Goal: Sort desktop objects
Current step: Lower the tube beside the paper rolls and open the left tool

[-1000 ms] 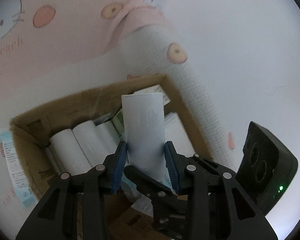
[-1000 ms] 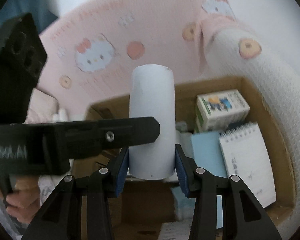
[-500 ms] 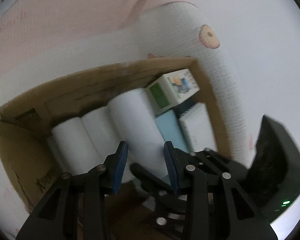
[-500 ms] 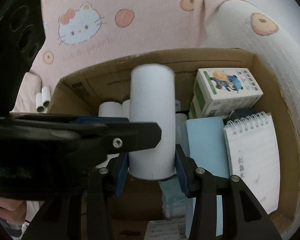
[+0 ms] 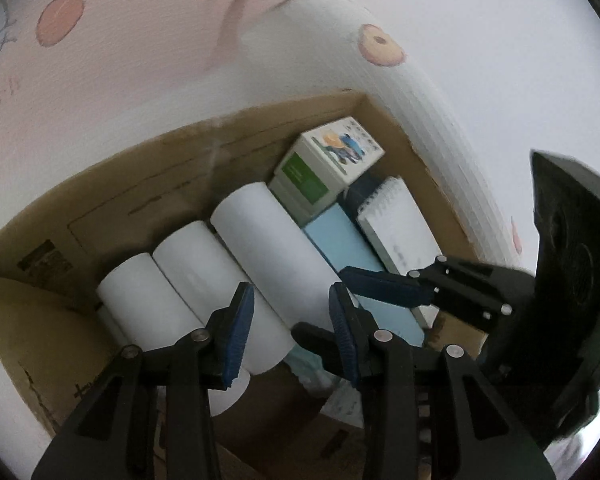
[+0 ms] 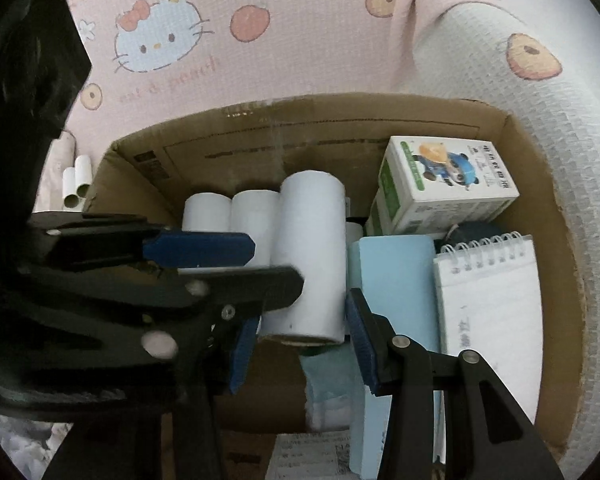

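A brown cardboard box [image 6: 540, 184] holds white paper rolls, a green-and-white carton [image 6: 448, 188], a light blue book [image 6: 392, 272] and a spiral notepad [image 6: 492, 292]. The biggest white roll [image 6: 308, 252] lies in the box beside two smaller rolls [image 6: 228, 216]. My right gripper [image 6: 300, 344] is open around the roll's near end, its pads apart from it. My left gripper [image 5: 290, 320] is open and empty just above the same roll [image 5: 272, 256]. In the left wrist view the right gripper [image 5: 384, 284] crosses from the right.
A pink cartoon-cat blanket [image 6: 188, 40] and a white waffle-weave cloth [image 6: 520, 88] lie behind and right of the box. Two small cardboard tubes [image 6: 76, 184] lie on the blanket left of the box. Printed papers [image 6: 312, 452] lie at the box's near end.
Both grippers moved down into the box. The right gripper, shut on the big white roll before, has laid it beside the other rolls and opened. The left gripper stayed open.
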